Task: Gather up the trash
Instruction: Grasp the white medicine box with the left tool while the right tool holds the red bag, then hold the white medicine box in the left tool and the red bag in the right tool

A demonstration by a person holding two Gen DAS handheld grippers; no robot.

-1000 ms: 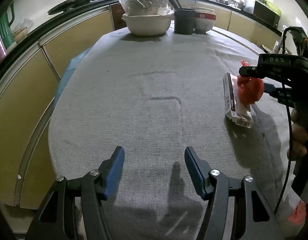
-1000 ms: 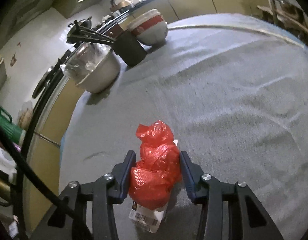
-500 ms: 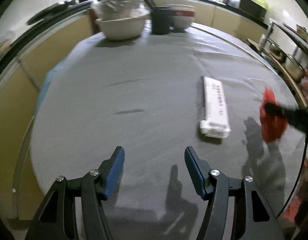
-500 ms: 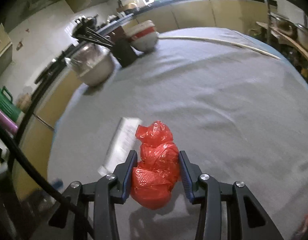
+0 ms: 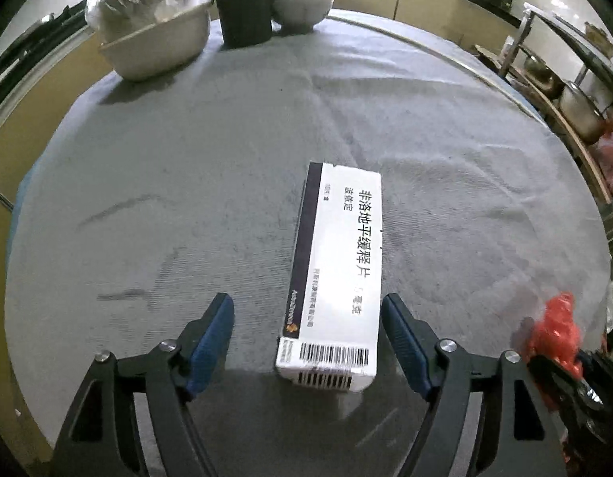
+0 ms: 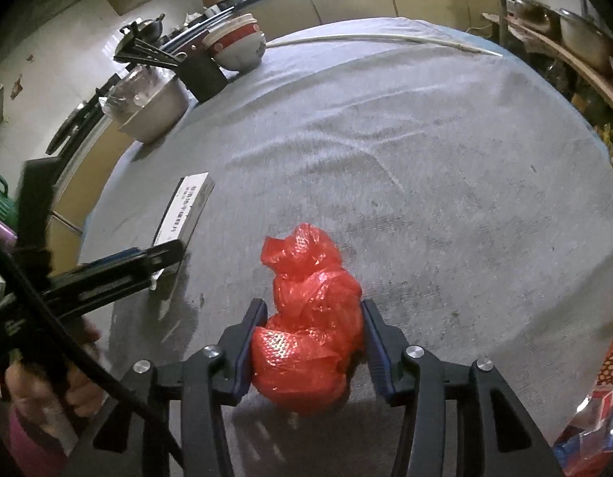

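1. Left wrist view: the left claw [image 5: 306, 342] has just been opening. Its blue pads stand wide on both sides of the long white cardboard box [image 5: 338, 278], not touching it. The box lies flat on the grey cloth tabletop [image 5: 187, 167].
2. Right wrist view: the right claw [image 6: 312, 342] has just been loosening a little, but its pads press on the crumpled red plastic bag [image 6: 310, 318], above the tabletop.

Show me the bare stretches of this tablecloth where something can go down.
Free: the wide grey cloth right of the white box, and the stretch left of it, before the steel basin. Crowded: the far edge, with basin, black utensil holder and stacked bowls.
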